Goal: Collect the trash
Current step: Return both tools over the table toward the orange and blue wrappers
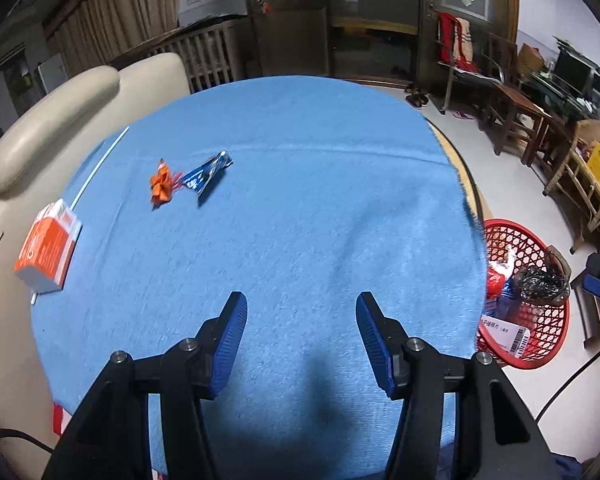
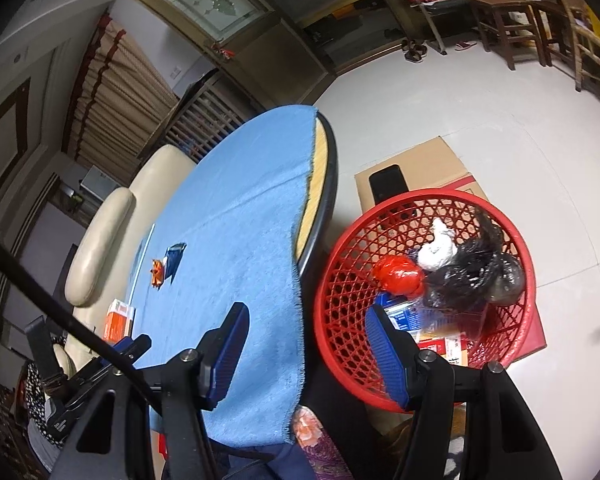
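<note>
Now, left gripper (image 1: 300,322): jaws spread wide, nothing between them, hovering over the blue towel-like tablecloth (image 1: 300,200).
Right gripper (image 2: 306,334): released too, empty, straddling the cloth's frayed edge and the basket rim.
Table trash: a crumpled orange wrapper (image 1: 160,182) touching a blue foil wrapper (image 1: 208,174), upper left of the left view; an orange-and-white carton (image 1: 48,248) at the far-left cloth edge, its print unreadable; a thin white straw (image 1: 100,166) just behind it.
Around: a cream leather sofa (image 1: 40,136) beyond the table; nothing between either claw and the wrappers.
Basket: red plastic lattice basket (image 2: 340,280) on the floor beside the table, sitting on a flattened cardboard box (image 2: 428,168).
Contents: black plastic bag (image 2: 472,276), red crumpled bag (image 2: 398,276), white tissue wad (image 2: 436,248), blue packet (image 2: 400,314), and a barcoded label (image 1: 512,334) too small to read.
</note>
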`<state>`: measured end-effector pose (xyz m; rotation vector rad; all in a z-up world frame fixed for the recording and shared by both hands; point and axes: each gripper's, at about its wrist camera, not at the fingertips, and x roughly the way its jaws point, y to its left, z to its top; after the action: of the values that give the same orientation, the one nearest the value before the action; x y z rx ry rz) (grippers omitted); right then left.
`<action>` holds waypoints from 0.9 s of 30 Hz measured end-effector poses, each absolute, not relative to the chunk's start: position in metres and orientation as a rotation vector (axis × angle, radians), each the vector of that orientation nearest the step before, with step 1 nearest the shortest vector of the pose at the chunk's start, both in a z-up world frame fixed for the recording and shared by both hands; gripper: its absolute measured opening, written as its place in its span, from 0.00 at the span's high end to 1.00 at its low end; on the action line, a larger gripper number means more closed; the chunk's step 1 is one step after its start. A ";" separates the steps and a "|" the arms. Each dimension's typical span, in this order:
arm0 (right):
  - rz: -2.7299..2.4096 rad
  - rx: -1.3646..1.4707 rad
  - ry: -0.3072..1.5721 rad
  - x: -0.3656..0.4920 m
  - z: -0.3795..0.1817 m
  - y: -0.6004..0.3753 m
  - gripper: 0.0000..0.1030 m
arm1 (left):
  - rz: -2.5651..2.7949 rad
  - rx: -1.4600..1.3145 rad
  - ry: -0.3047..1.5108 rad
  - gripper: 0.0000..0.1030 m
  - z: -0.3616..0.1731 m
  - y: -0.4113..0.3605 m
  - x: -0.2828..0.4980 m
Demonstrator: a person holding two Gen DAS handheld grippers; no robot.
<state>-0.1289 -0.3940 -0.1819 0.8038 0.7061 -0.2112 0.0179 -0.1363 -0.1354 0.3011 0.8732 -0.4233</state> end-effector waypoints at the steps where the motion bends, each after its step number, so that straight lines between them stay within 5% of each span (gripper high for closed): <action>1: -0.207 0.795 0.709 -0.127 -0.180 -0.391 0.37 | -0.420 0.295 0.874 0.44 -0.136 -0.132 0.019; 27: 0.076 0.592 0.806 0.079 -0.133 -0.277 0.39 | -0.070 0.083 0.899 0.44 -0.157 0.023 0.098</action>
<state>0.0792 -0.2775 -0.1333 0.5923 0.8061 0.0757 0.0983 0.0232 -0.1571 0.0828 0.8988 -0.0696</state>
